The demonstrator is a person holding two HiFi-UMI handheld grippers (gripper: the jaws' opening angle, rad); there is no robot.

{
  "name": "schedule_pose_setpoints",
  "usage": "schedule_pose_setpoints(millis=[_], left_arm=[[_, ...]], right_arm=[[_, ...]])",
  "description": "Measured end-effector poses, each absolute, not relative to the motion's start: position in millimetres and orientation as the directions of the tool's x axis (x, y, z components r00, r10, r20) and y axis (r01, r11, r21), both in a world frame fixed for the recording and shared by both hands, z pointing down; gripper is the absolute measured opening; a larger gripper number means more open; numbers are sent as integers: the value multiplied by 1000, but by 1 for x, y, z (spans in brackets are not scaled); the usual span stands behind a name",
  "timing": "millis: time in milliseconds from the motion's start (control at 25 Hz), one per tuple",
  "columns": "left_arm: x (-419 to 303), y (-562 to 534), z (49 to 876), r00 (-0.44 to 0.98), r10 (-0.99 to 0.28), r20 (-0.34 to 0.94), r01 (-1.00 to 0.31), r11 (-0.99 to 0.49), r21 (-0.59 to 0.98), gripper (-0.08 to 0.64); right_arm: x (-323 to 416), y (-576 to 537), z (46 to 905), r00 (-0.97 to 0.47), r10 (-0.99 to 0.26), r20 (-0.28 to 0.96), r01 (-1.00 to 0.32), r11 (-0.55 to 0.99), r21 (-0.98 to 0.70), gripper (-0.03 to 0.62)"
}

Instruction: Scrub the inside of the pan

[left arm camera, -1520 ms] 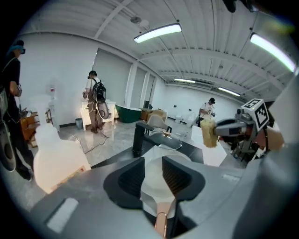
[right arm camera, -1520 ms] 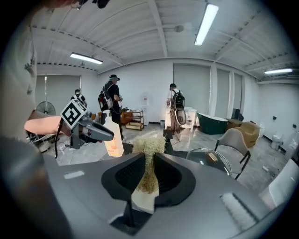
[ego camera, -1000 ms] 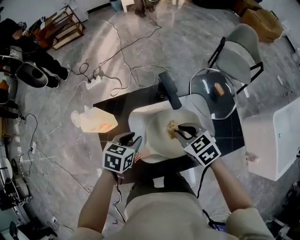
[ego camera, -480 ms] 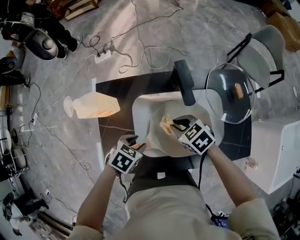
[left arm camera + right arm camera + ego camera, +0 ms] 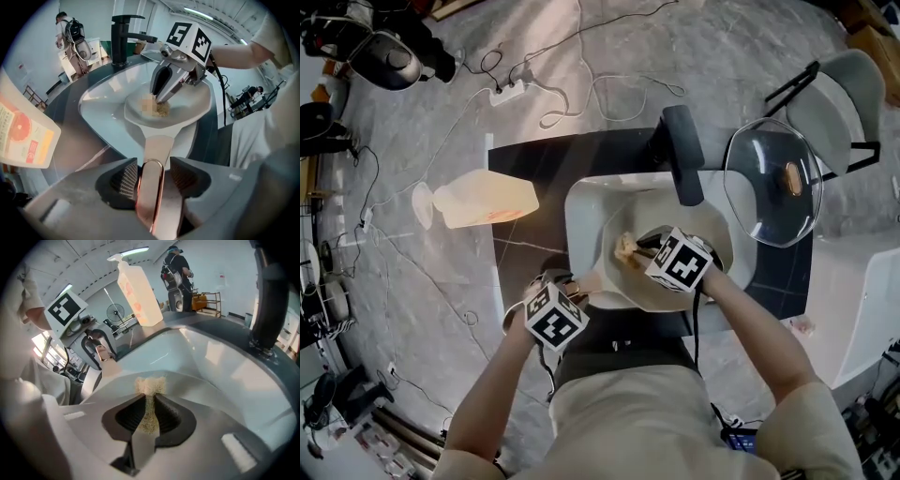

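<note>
Dark countertop [image 5: 525,187] frames a white sink [image 5: 581,211]. Nearest, the left gripper [image 5: 149,177] straddles the pan handle [image 5: 154,154], its jaws just opened wide and no longer clamping. It likely only steadies the pan [image 5: 717,253] lying in the basin. Further in, the right gripper [image 5: 149,411] pinches a beige scrub pad [image 5: 150,385], tip down on the pan's floor, ready to scrub.

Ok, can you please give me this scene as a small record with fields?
pan: in the white sink
left gripper: jaws open, just been opening, pan handle between them
right gripper: jaws shut on the scrub pad, inside the pan
soap bottle: upright, left of the sink in head view
glass lid: right of the sink
</note>
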State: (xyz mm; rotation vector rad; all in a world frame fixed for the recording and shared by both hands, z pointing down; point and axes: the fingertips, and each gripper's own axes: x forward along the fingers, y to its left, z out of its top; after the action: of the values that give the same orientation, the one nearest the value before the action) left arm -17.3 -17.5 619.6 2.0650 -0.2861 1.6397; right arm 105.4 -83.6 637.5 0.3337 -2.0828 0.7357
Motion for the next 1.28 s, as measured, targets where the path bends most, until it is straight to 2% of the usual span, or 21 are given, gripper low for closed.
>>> schedule_pose_setpoints(millis=[200,280,520,800,960,1280], left_arm=[[-18,-18,621,241,126,962,-453,-862,226,218],[-18,-18,621,239,121,963,-448,-866,220,217],[-20,-18,620,245,126,961,-435,-872,225,196],[-20,-18,621,237,135,962,-408,-885,225,190],[-20,-18,621,233,135,963,-397,-891,221,189],[-20,-19,620,248,136,959,-399,-888,229,187]], right_arm=[[87,-44,646,-607,274,746,-351,750,-561,69],[79,-39,648,-625,300,720,-324,740,-589,66],[68,-60,659,-645,202,737,-306,816,-491,66],[77,-105,689,-593,27,805,-438,828,-350,63],[86,-118,699,-551,13,834,-467,823,-321,66],[140,-138,727,-322,-49,946,-481,869,-118,63]])
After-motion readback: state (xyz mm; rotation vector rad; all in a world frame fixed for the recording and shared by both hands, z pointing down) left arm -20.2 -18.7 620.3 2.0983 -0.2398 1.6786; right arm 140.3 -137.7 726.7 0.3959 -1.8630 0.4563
